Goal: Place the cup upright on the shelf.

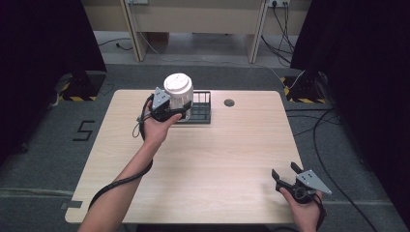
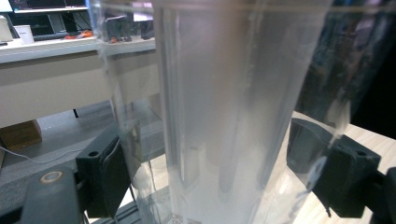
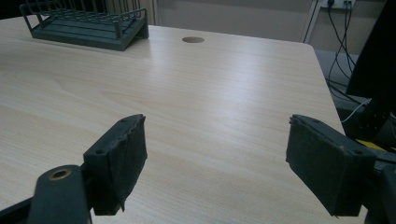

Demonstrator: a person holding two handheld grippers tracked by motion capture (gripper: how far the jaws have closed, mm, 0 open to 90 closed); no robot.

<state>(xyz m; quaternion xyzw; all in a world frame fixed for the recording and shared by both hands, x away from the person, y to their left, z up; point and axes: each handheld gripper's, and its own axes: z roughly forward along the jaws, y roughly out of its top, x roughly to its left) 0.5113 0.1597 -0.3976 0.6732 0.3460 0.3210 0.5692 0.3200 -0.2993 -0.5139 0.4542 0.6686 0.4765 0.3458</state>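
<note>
A clear plastic cup with a white lid (image 1: 178, 89) is held over the left end of a dark wire rack (image 1: 202, 112) at the table's far middle. My left gripper (image 1: 167, 112) is shut on the cup's lower body; in the left gripper view the cup (image 2: 224, 107) stands upright between the two black pads (image 2: 105, 175), which press on its sides. My right gripper (image 1: 285, 173) rests at the table's near right corner, open, with bare tabletop between its pads (image 3: 119, 161). The rack (image 3: 88, 25) lies far off in the right gripper view.
A round cable hole (image 1: 229, 102) sits in the wooden table (image 1: 217, 159) just right of the rack. Desks (image 1: 193, 19) stand beyond the table, black curtains hang on both sides, and cables (image 1: 319, 125) trail on the floor at the right.
</note>
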